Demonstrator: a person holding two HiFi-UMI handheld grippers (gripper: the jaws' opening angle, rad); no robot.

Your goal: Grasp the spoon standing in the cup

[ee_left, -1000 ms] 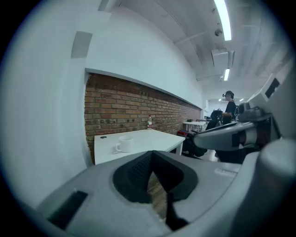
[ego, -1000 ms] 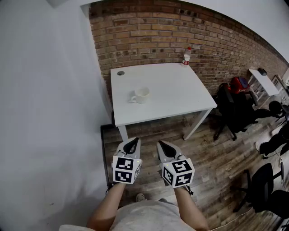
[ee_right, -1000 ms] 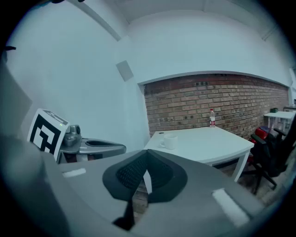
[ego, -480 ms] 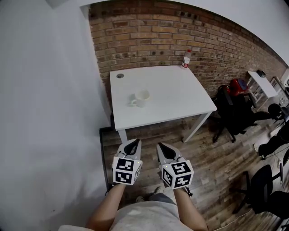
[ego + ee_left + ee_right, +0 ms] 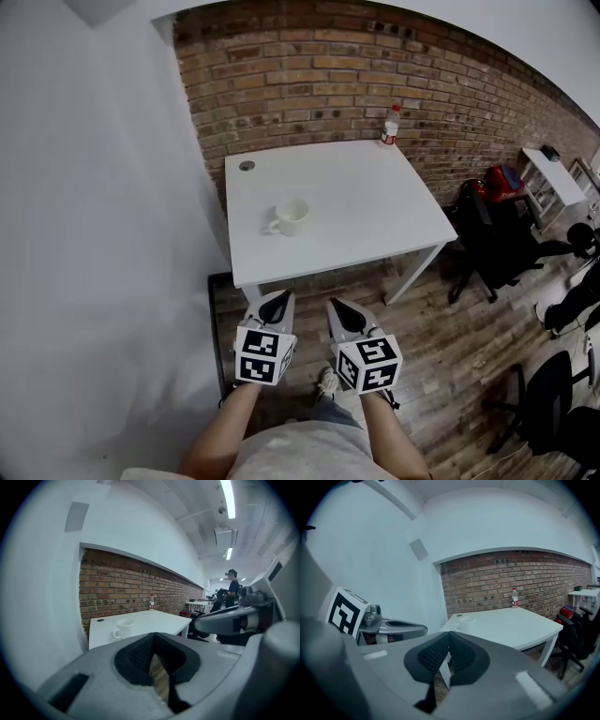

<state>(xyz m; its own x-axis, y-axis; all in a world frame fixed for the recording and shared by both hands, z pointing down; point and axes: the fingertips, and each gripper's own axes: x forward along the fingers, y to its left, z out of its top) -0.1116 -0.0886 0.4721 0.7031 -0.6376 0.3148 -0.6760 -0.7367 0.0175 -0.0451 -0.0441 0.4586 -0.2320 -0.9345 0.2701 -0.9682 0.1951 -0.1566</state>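
Head view looks down; 2 gripper views face the table (image 5: 375,202).

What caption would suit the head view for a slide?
Left claw and right claw, both shut, short of a white table bearing a cup and bottle.

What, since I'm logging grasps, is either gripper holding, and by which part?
Nothing. The left gripper and right gripper are both shut and empty, short of the table and its cup.

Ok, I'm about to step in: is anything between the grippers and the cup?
Nothing visible. The cup stands alone on the white table; only wooden floor and the table's front edge separate it from the left gripper and right gripper. The bottle sits far back.
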